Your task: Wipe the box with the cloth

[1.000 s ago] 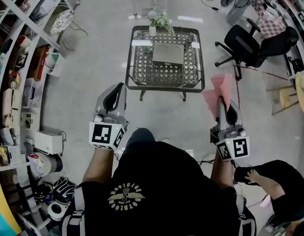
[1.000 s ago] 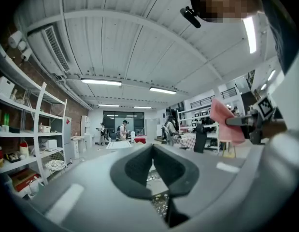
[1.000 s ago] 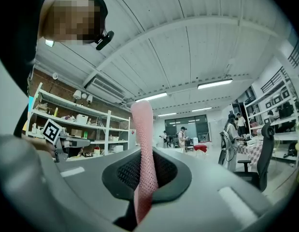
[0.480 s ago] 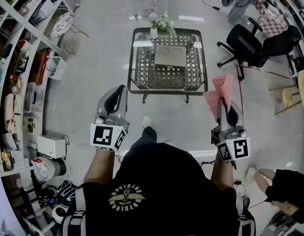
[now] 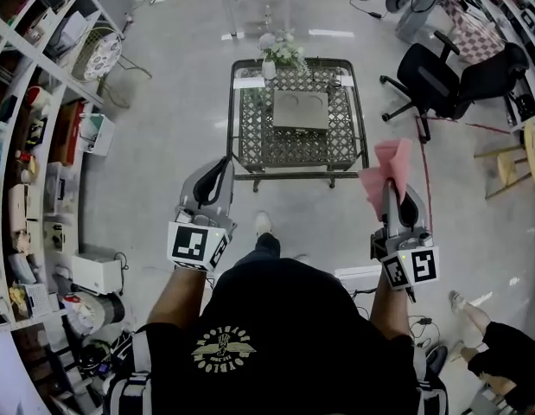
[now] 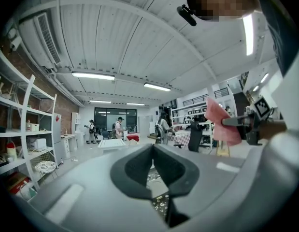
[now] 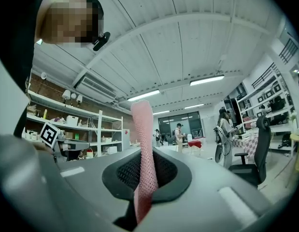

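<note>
Both claws are held over the floor, well apart from the bench [image 5: 246, 148] ahead of us. We see the right claw [image 5: 391, 188] clamped on the pink cloth [image 5: 385, 166], which stands up out of its jaws. The left claw [image 5: 220, 164] has its jaws pressed together with nothing between them. The grey box [image 5: 300, 111] lies on the bench's lattice top, near a potted plant [image 5: 280, 48].

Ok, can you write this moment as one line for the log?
right gripper: shut on pink cloth | left gripper: shut, empty | grey box: on mesh table, no gripper touching it
</note>
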`<state>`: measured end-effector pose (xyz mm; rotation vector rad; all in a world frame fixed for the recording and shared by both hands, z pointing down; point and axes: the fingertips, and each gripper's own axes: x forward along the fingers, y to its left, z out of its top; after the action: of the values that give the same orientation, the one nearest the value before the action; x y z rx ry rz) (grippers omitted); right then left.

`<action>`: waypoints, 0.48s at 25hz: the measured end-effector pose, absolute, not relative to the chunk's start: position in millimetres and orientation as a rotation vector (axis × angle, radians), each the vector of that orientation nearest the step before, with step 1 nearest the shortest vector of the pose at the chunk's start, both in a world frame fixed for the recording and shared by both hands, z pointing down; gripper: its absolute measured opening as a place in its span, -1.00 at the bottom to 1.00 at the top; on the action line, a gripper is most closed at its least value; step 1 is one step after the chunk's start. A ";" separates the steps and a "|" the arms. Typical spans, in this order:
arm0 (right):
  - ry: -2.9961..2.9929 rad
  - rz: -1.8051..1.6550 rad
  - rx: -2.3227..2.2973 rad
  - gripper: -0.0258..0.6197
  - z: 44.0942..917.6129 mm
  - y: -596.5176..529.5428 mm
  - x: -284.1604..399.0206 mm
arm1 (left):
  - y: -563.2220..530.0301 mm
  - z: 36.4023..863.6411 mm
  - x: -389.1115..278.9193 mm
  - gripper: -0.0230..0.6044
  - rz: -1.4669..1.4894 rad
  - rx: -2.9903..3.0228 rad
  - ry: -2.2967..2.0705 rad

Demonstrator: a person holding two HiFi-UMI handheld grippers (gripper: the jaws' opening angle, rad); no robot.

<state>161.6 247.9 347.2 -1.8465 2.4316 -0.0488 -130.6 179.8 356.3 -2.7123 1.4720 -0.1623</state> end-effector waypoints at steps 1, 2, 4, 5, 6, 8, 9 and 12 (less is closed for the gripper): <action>2.426 -0.056 -1.851 -0.87 347.6 243.0 161.7 | 173.8 356.6 -130.9 -0.93 -0.165 -2.714 1.467; 2.421 -0.062 -1.855 -0.87 347.9 238.3 161.6 | 168.0 357.2 -131.7 -0.93 -0.170 -2.717 1.464; 2.421 -0.071 -1.859 -0.87 349.2 229.4 159.8 | 157.8 358.7 -133.7 -0.93 -0.177 -2.722 1.459; 2.424 -0.074 -1.861 -0.87 350.1 225.1 158.6 | 153.0 359.5 -134.9 -0.93 -0.180 -2.725 1.459; 2.428 -0.076 -1.862 -0.87 351.1 220.8 157.6 | 148.1 360.5 -136.1 -0.93 -0.182 -2.727 1.460; 2.436 -0.076 -1.865 -0.87 352.4 211.3 156.2 | 137.5 362.2 -138.5 -0.93 -0.186 -2.731 1.466; 2.437 -0.080 -1.865 -0.87 352.3 206.0 155.2 | 131.7 362.9 -139.3 -0.93 -0.188 -2.733 1.467; 2.438 -0.093 -1.867 -0.87 353.4 189.8 153.0 | 114.8 368.8 -138.1 -0.93 -0.202 -2.745 1.462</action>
<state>153.0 189.8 353.4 -1.8667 2.4384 -0.0931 -138.1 114.8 368.8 -2.7453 1.4623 -0.2017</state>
